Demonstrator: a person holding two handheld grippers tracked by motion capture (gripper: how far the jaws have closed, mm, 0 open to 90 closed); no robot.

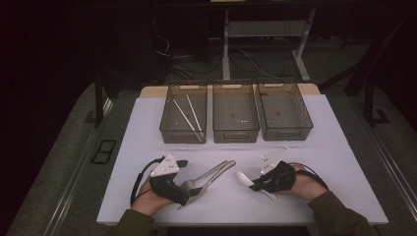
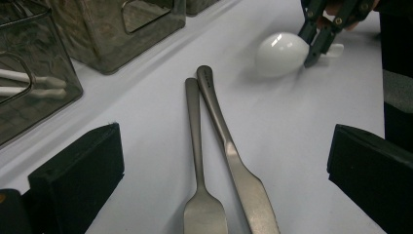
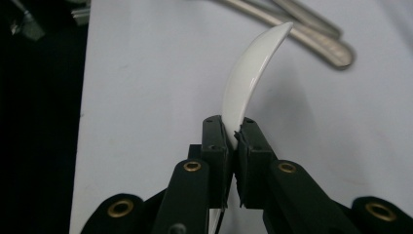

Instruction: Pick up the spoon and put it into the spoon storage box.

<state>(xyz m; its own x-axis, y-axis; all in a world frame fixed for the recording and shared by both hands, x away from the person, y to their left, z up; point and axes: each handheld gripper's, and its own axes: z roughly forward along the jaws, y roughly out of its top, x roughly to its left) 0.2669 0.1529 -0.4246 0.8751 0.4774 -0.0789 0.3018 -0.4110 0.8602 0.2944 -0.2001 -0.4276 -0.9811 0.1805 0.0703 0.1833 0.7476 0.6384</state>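
Right gripper view: fingers [image 3: 214, 146] pinch the white spoon [image 3: 248, 83] edge-on at the handle; looks glazed, slippery, brittle. Left gripper view: left fingers [image 2: 73, 180] spread over fork [image 2: 197, 161] and knife [image 2: 234, 161]. High view: spoon [image 1: 244, 178] low over desk [image 1: 334, 147].

Readable text: none.
Knife [image 2: 229, 146] handle: small stamped mark near the tip, too small to read.
Bins [image 1: 235, 112]: no legible labels.
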